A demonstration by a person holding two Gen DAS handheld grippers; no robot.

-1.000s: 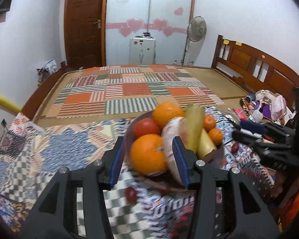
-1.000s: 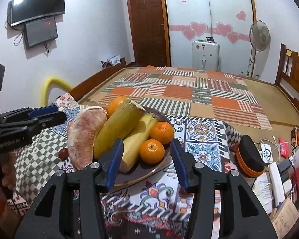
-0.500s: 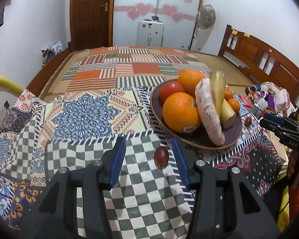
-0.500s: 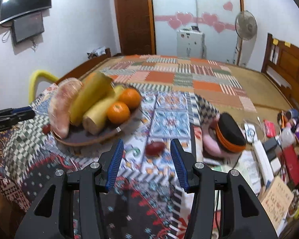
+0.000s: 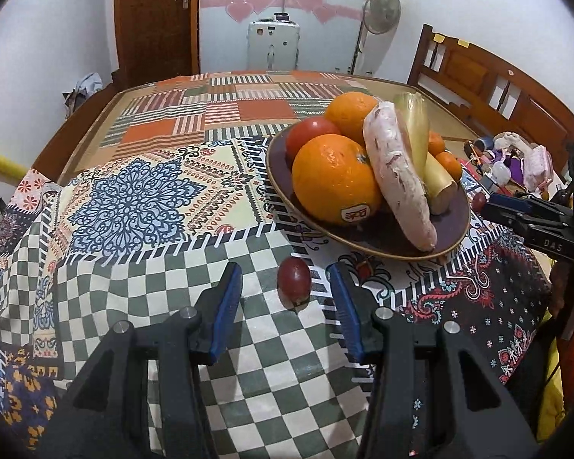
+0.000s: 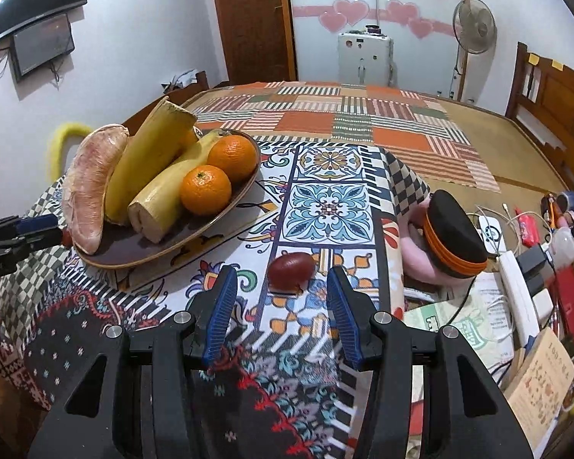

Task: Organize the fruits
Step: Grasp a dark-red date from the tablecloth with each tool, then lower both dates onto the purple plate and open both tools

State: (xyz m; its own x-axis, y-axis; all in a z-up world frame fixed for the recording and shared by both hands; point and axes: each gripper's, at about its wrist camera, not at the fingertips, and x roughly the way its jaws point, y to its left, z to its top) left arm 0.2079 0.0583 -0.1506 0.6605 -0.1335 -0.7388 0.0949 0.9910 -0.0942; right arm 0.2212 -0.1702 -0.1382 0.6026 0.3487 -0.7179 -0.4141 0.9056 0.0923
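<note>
On patterned cloth (image 5: 134, 206): fruit plate (image 5: 459, 229).

The left wrist view looks forward and down along its own two fingers, low and close over the patterned cloth (image 5: 126, 199), with the fruit plate (image 5: 367, 241) just ahead to its right. The right wrist view looks down the same way from the plate's (image 6: 164, 252) other side, so there the plate sits to its left. Both face the far door (image 5: 157, 19) and fan (image 6: 474, 26) (the same end of the room). They share the plate, the cloth and the bed behind; each also catches the other gripper at its edge.
</note>
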